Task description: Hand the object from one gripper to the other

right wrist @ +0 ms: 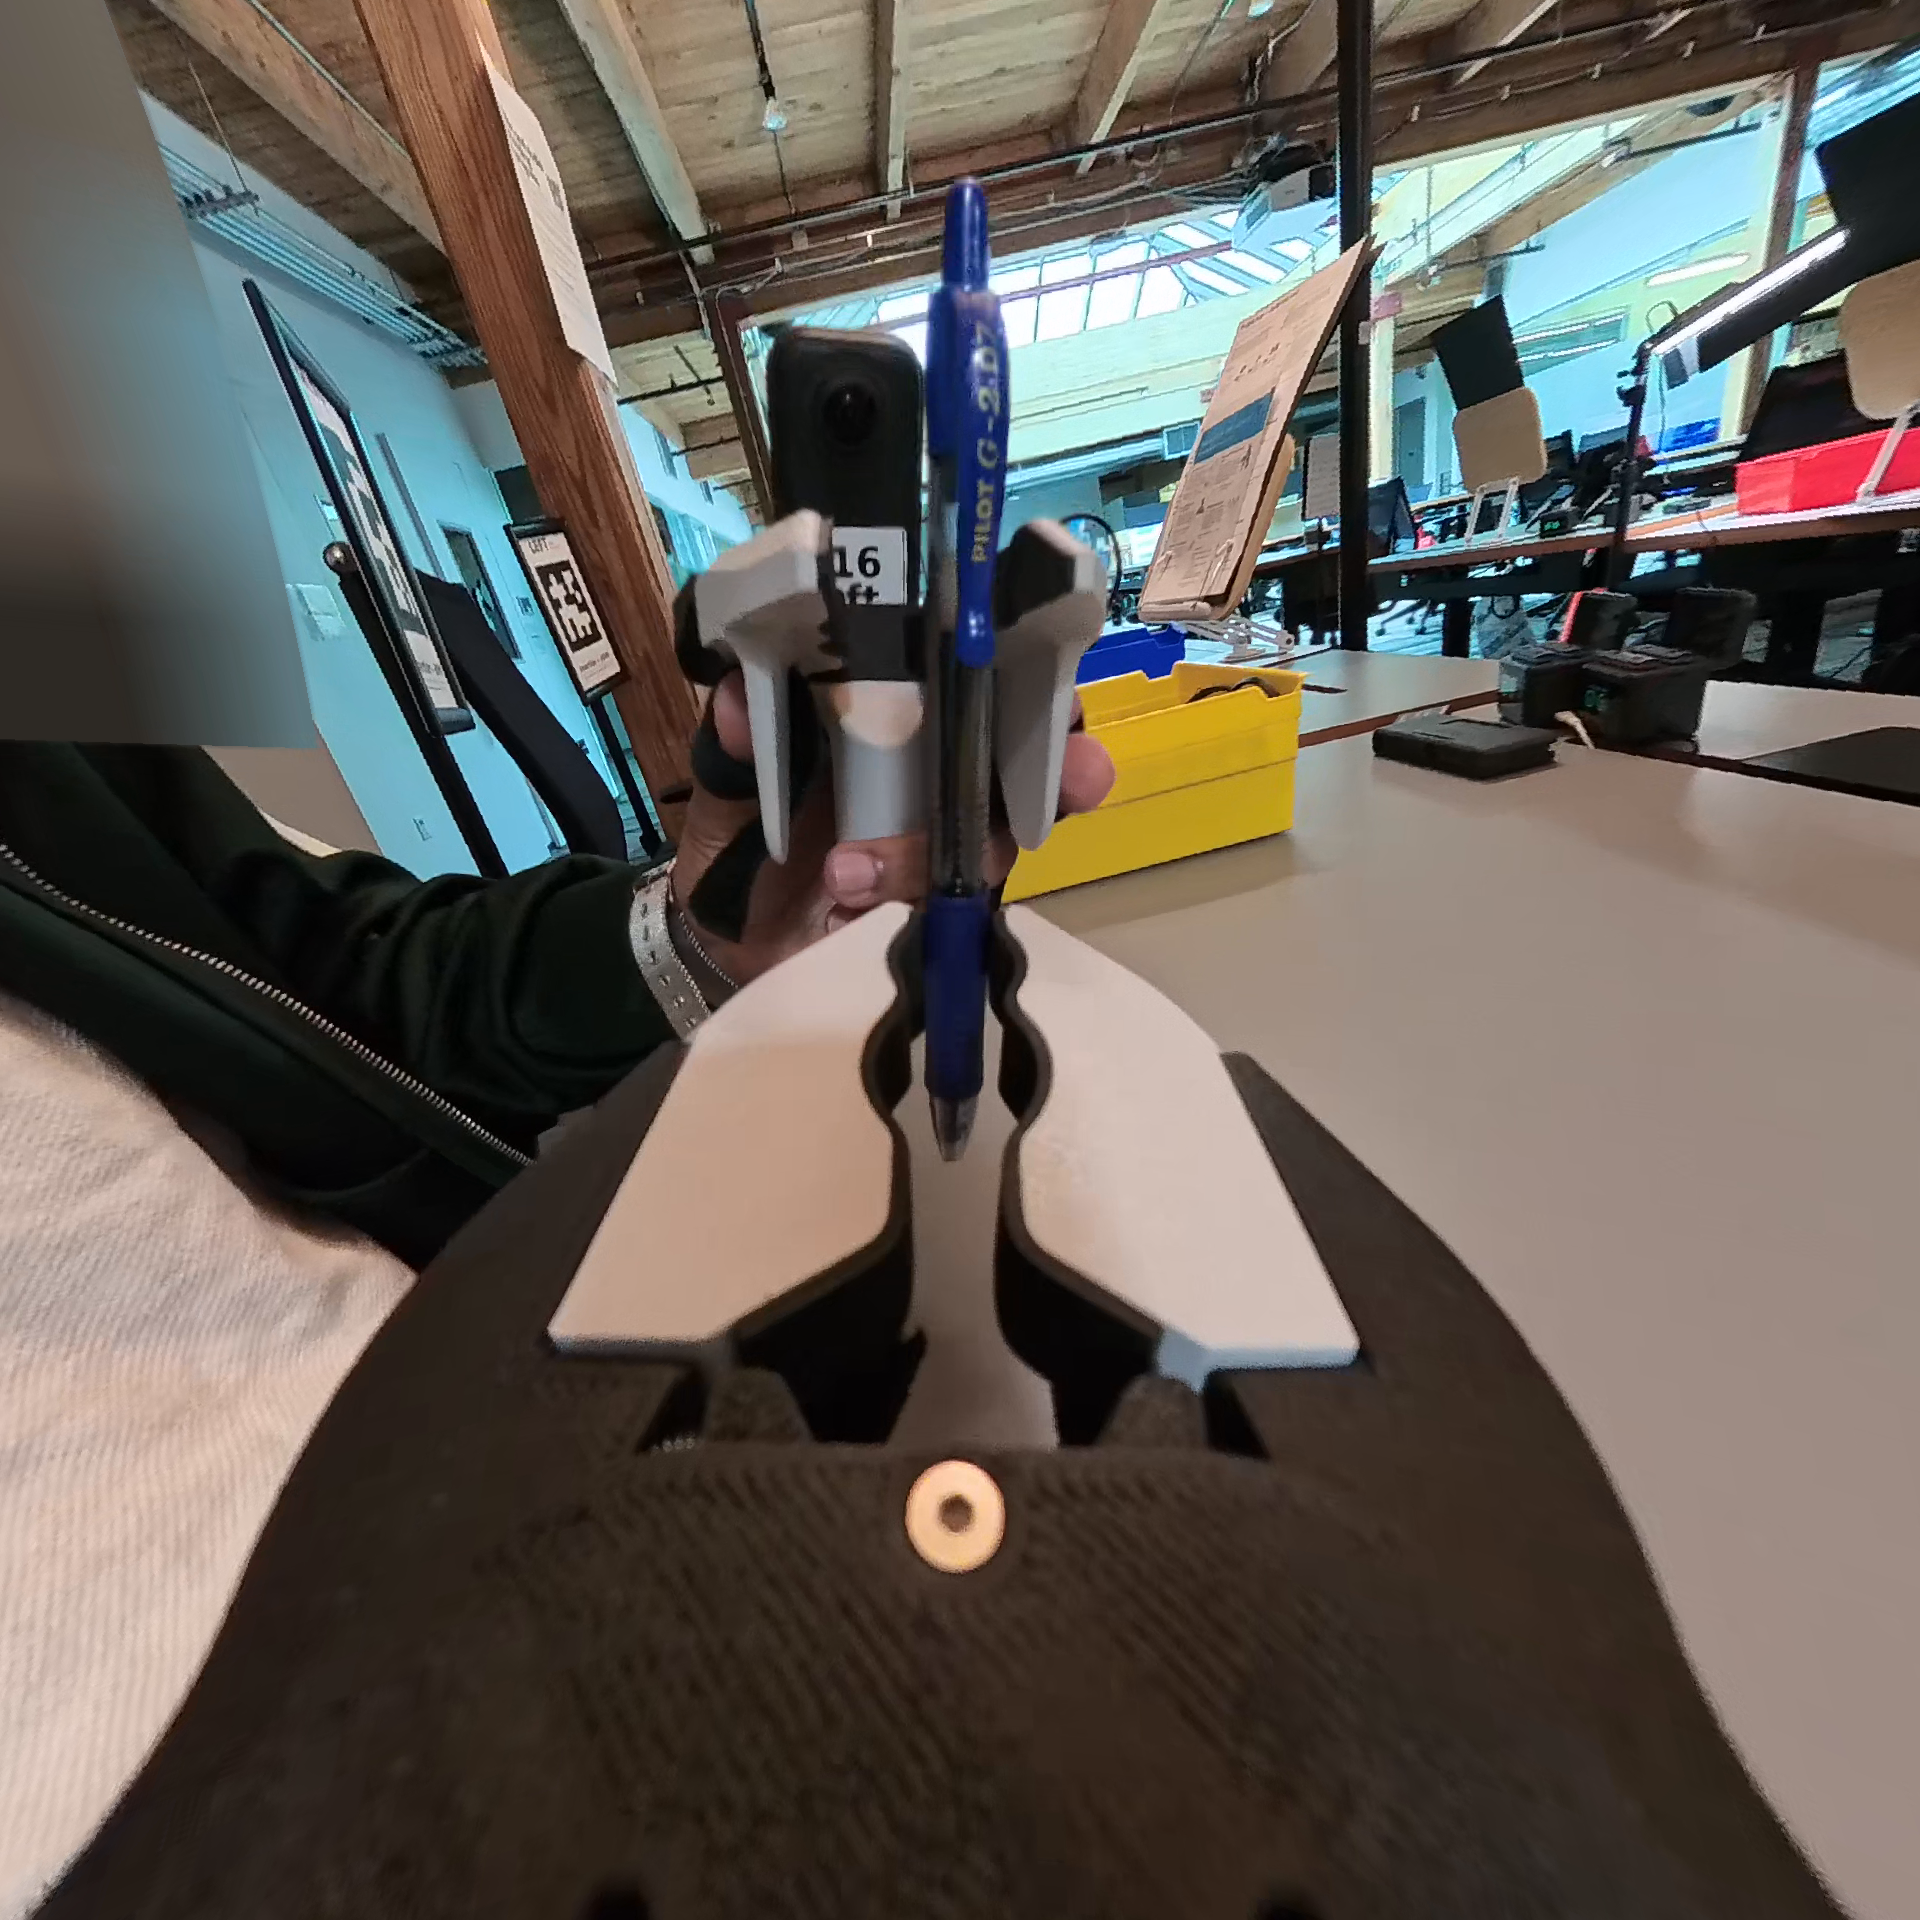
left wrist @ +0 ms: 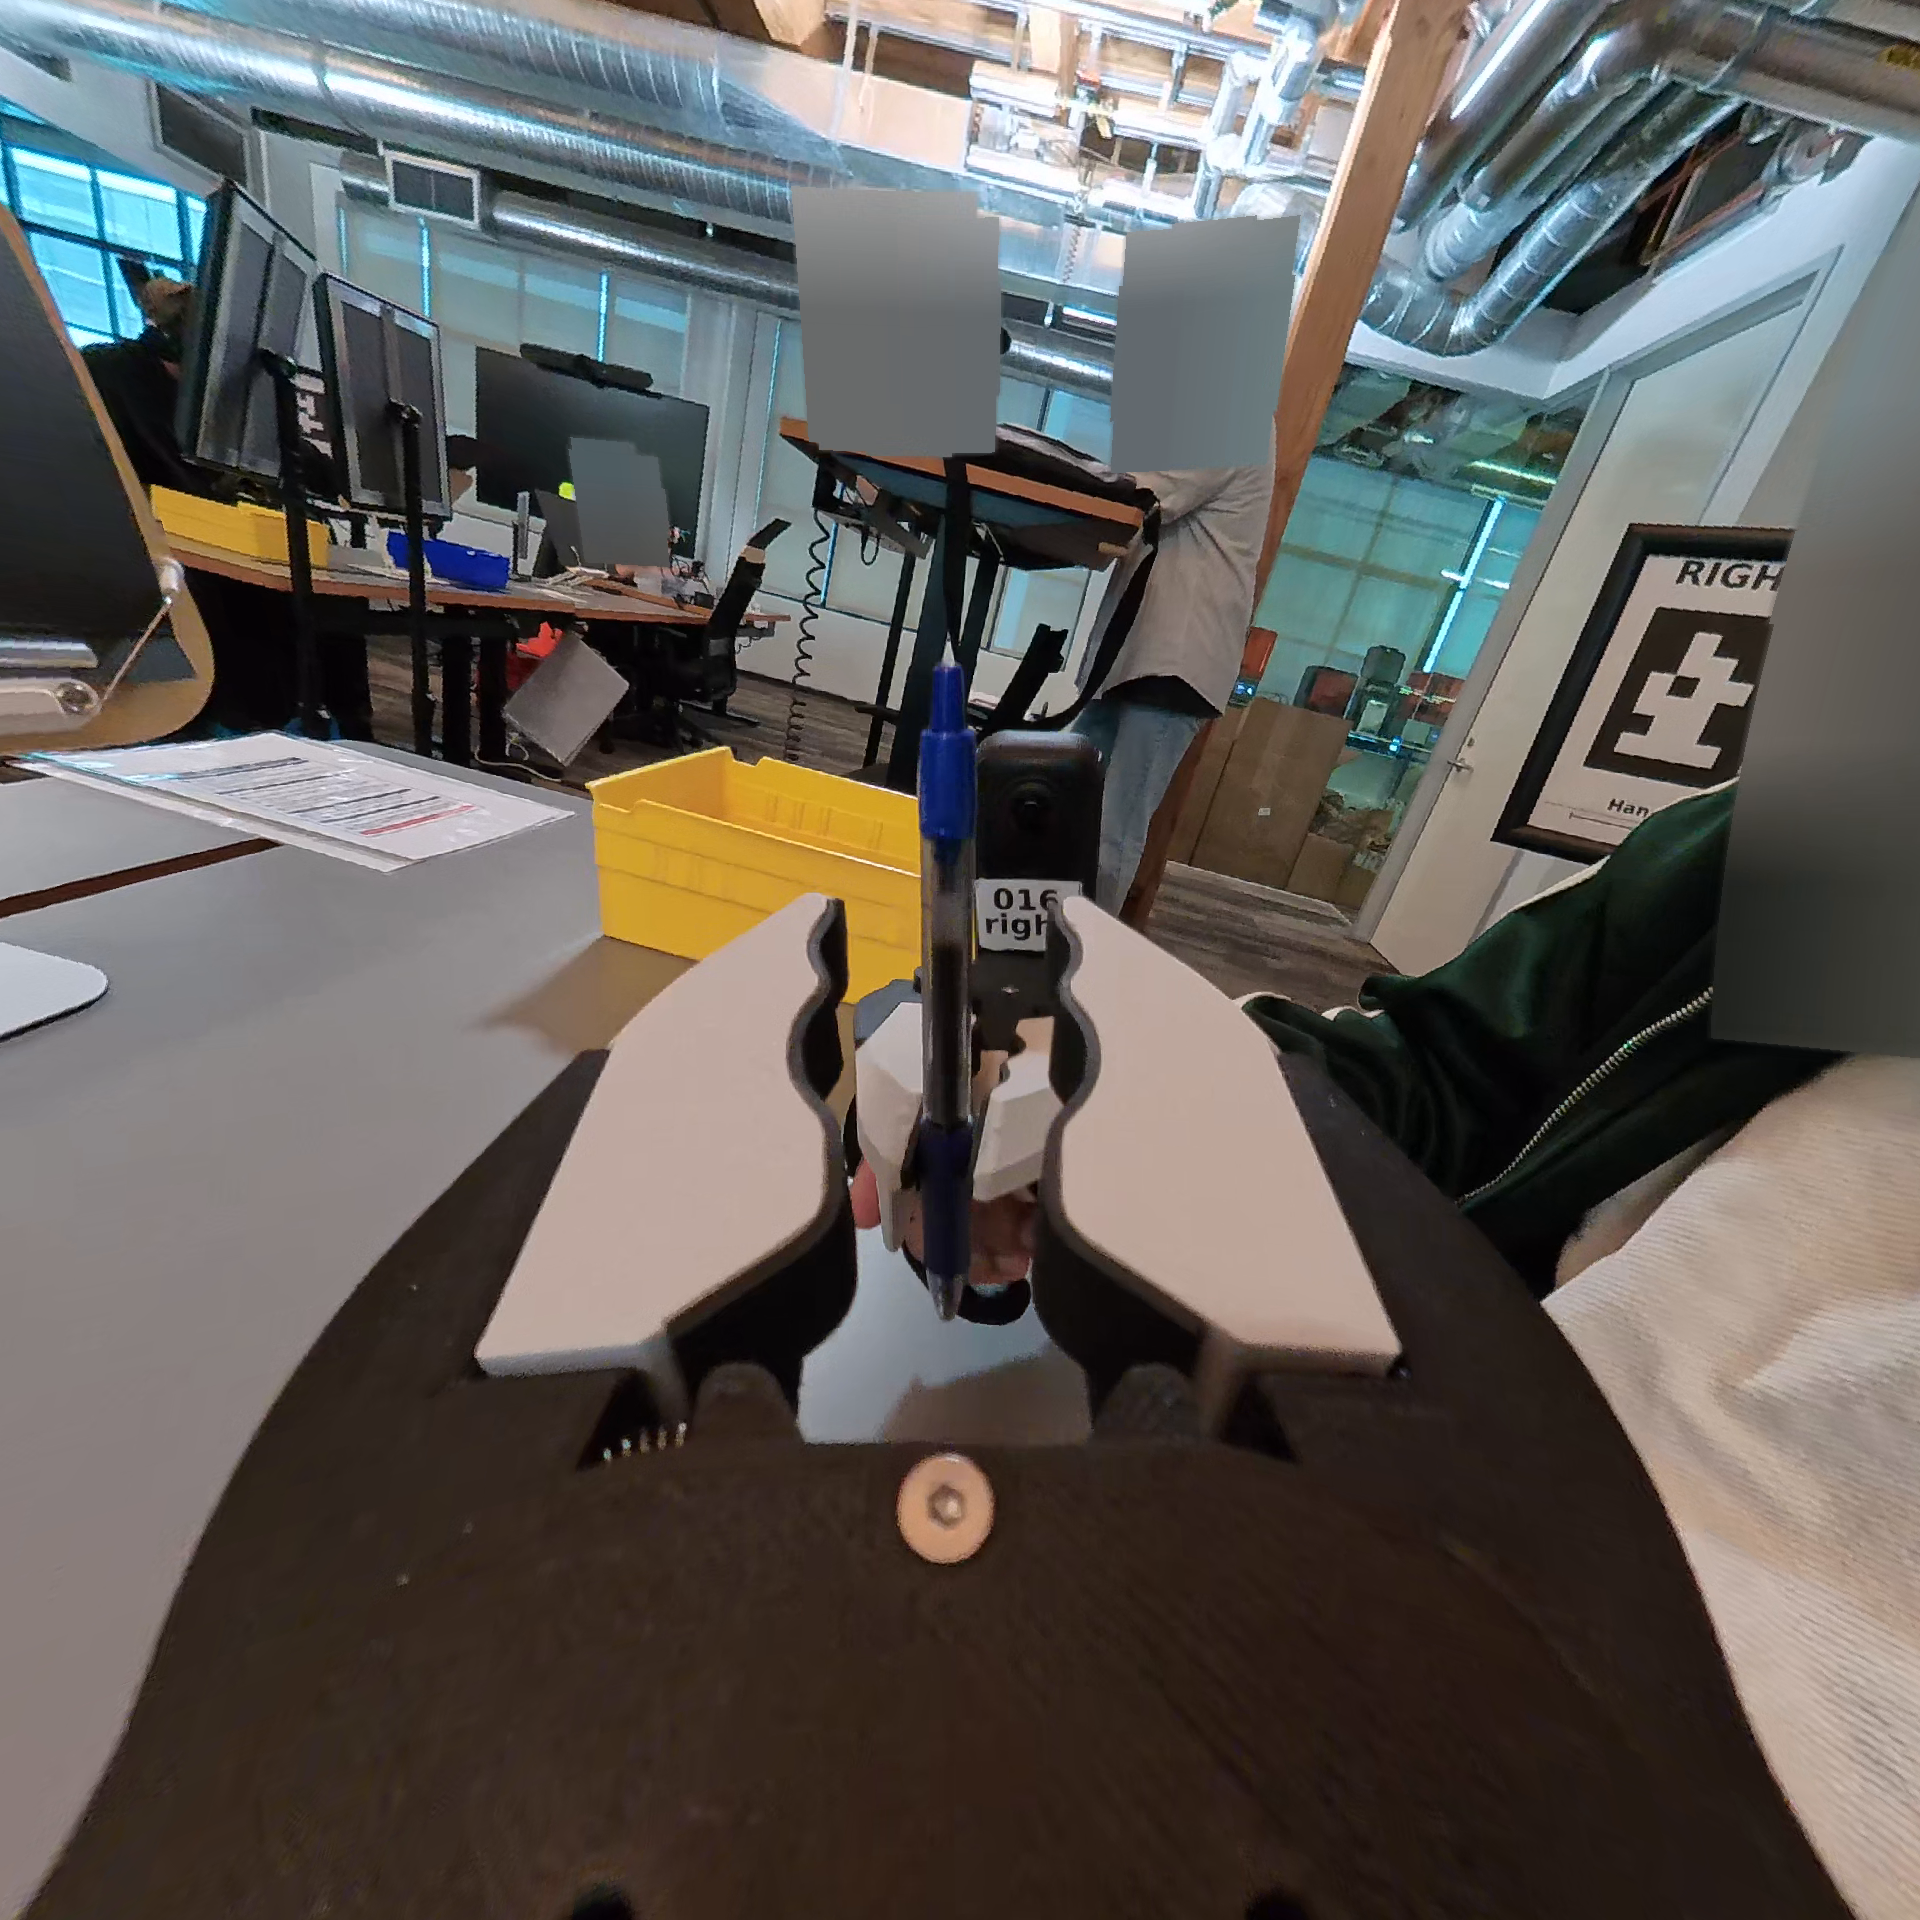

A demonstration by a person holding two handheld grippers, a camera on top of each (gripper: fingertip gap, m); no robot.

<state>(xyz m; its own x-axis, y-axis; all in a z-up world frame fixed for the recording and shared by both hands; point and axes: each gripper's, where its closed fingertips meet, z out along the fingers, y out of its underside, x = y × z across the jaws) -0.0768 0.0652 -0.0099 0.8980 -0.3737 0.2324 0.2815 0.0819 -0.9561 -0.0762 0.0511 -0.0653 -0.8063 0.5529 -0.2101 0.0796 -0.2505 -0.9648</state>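
Observation:
A blue pen [left wrist: 945, 997] stands upright, tip down, in the air above the grey table [left wrist: 260, 1091]. In the left wrist view my left gripper [left wrist: 951, 920] is open, one finger on each side of the pen's barrel with a clear gap. My right gripper [left wrist: 951, 1132] faces it from beyond and clamps the pen's dark blue grip. In the right wrist view my right gripper [right wrist: 954, 925] is shut on the pen [right wrist: 961, 623] at its blue grip. The left gripper [right wrist: 914, 707] shows beyond it, open, with the barrel between its grey fingers [right wrist: 1034, 727].
A yellow bin [left wrist: 748, 842] stands on the table just beyond the grippers; it also shows in the right wrist view [right wrist: 1174, 769]. A laminated sheet [left wrist: 301, 795] lies at far left. Black devices [right wrist: 1455, 743] sit at the far right. The person's green sleeve [left wrist: 1507, 1039] is close by. The left gripper's tips are roughly 6 cm from the right gripper's.

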